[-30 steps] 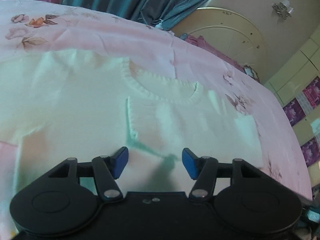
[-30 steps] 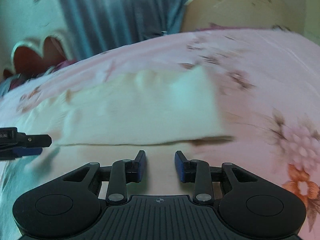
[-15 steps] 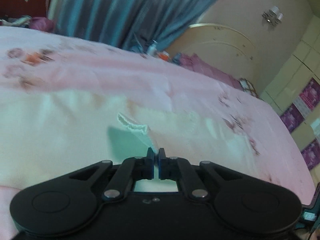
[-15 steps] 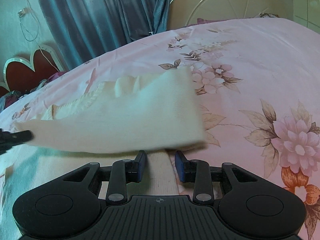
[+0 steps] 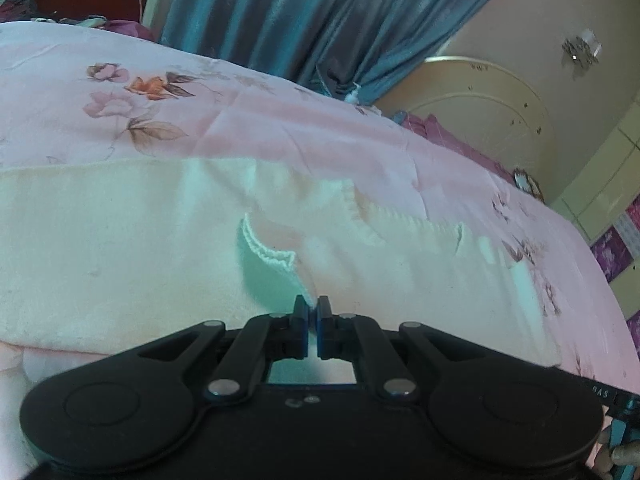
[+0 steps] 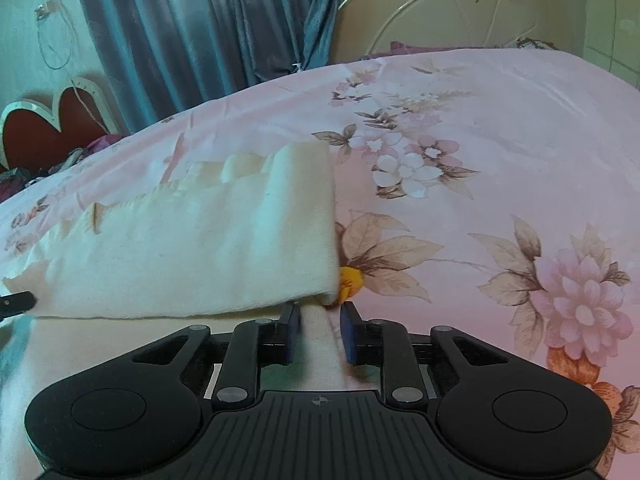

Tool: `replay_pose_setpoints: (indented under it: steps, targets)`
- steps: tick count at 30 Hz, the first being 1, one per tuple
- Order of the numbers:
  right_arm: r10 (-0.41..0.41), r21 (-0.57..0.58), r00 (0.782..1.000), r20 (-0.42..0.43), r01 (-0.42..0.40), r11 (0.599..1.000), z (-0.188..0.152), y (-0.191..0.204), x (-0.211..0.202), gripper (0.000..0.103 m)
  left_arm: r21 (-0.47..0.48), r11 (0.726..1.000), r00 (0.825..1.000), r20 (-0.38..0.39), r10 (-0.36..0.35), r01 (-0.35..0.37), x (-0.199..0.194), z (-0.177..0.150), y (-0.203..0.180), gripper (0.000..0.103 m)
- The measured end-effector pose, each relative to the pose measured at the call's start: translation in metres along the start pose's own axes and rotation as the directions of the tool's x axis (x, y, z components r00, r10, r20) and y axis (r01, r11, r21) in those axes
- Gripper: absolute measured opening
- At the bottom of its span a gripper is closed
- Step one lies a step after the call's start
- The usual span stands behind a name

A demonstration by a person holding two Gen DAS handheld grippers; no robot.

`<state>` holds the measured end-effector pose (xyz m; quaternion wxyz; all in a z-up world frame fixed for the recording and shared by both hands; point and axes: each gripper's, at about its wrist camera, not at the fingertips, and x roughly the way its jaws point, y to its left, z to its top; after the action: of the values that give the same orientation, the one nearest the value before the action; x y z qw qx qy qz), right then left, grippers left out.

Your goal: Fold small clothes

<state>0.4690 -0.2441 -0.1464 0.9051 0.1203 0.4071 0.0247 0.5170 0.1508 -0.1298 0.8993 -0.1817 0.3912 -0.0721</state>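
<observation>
A cream knitted sweater [image 5: 120, 248] lies spread on a pink floral bedsheet [image 5: 280, 128]. My left gripper [image 5: 313, 308] is shut on a ribbed edge of the sweater and holds that flap raised off the layer beneath. In the right wrist view the sweater [image 6: 200, 248] shows as a folded-over flap, and the tip of my left gripper [image 6: 16, 304] holds its left end. My right gripper [image 6: 320, 328] sits at the flap's near right corner. Its jaws are closing with a strip of the cream cloth between them, and the pads do not visibly press on it.
Blue curtains [image 6: 208, 32] and a cream round headboard [image 6: 460, 12] stand behind the bed. A red heart-shaped board [image 6: 48, 128] is at the far left. The bedsheet [image 6: 500, 168] stretches bare to the right of the sweater. A hand [image 5: 624, 454] shows at the lower right.
My left gripper shut on the sweater's ribbed edge and drew it up and across. The flap now lies folded over. My right gripper's jaws have narrowed around the cloth.
</observation>
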Motion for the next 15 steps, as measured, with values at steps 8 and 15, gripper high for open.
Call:
replay_pose_setpoints:
  steps: [8,15]
  targets:
    - [0.036,-0.045,0.994,0.108,-0.032,0.998,0.015,0.005,-0.033,0.022,0.042,0.999,0.999,-0.039,-0.006,0.008,0.005,-0.003,0.007,0.013]
    - [0.068,-0.072,0.994,0.081,-0.062,0.995,0.028,0.02,-0.001,0.022,0.059,0.998,1.0,0.007,0.01,-0.011,0.004,0.009,0.004,0.053]
